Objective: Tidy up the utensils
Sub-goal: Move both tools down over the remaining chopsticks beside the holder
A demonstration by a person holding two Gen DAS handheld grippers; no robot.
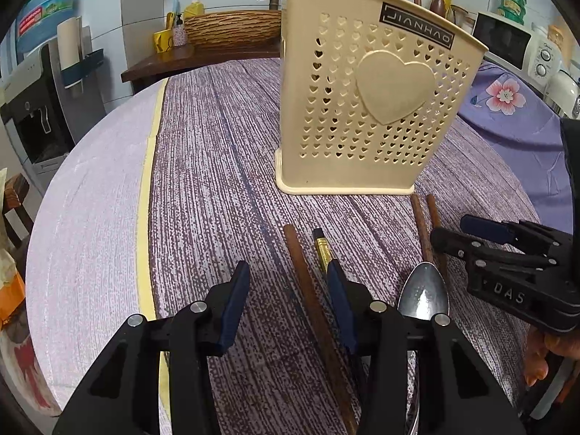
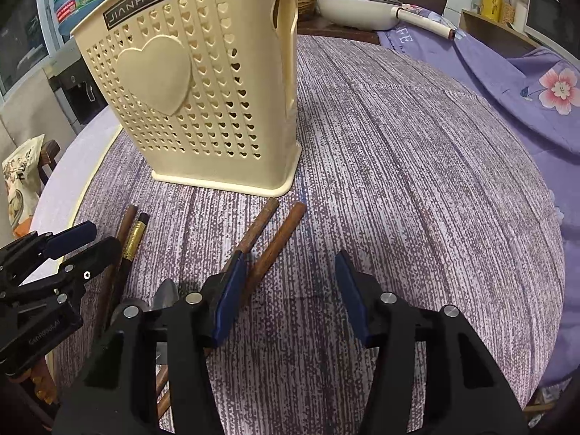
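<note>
The utensil holder (image 1: 366, 108) is matt cream plastic with heart-shaped holes. The chopsticks (image 2: 275, 243) look like dull brown wood, the spoon (image 1: 424, 291) glossy metal, the worktop (image 2: 398, 181) covered in woven cloth.

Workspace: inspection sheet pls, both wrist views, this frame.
Surface: purple streaked tablecloth over the table.
Job's things: cream utensil holder upright; four brown chopsticks and one gold-banded chopstick lying in front of it; metal spoon beside them.
Clutter: floral purple cloth at the table edge.
Grippers: left gripper open, over a chopstick; right gripper open, nothing held.
Cables: nothing seen.
Surroundings: water dispenser, microwave, white pan.
</note>
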